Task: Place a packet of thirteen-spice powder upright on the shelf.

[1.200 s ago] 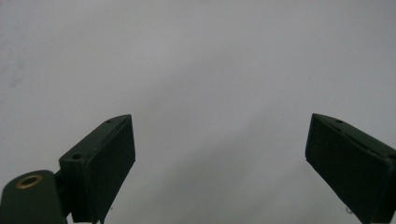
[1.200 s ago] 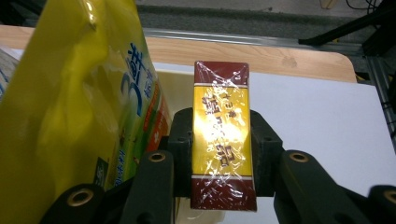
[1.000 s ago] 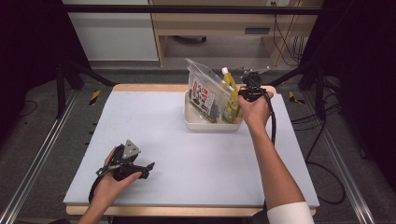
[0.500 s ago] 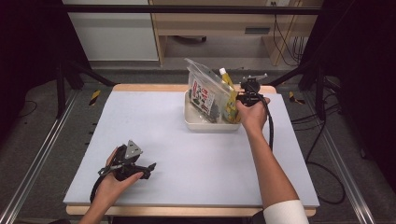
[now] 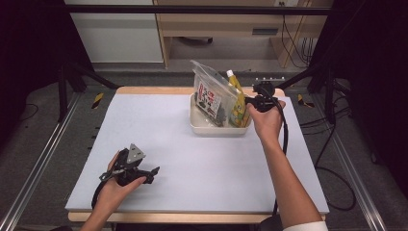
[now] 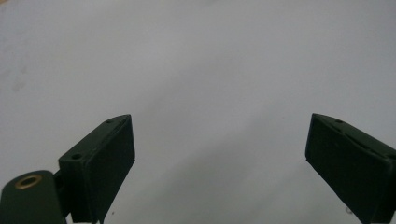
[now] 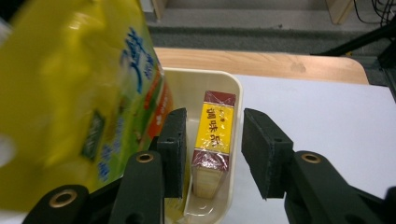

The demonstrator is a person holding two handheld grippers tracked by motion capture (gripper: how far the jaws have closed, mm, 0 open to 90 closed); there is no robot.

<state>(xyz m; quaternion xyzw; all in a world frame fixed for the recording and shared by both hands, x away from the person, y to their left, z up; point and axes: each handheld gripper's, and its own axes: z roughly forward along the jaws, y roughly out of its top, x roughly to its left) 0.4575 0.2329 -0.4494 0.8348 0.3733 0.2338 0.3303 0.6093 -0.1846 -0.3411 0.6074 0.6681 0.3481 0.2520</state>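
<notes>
A cream tray [image 5: 211, 129] stands at the far right of the white mat. It holds a clear bag with a printed label [image 5: 210, 95], a yellow spouted pouch [image 5: 236, 103] and a small yellow-and-maroon box [image 7: 214, 135]. My right gripper [image 5: 250, 102] sits at the tray's right end beside the pouch [image 7: 79, 93]. In the right gripper view its jaws have just been opening. The right gripper [image 7: 212, 122] is open, the box lies between the pads with a gap on each side. My left gripper [image 5: 153, 172] rests open on the mat at the near left, its jaws [image 6: 219, 140] wide with nothing between them.
The mat [image 5: 192, 159] lies on a wooden table whose edge [image 7: 261, 63] runs just behind the tray rim [image 7: 233, 88]. Black frame rails and cables run along both sides of the table.
The right gripper has shifted a little nearer along the tray's right end and its jaws have widened. The left hand has kept still.
</notes>
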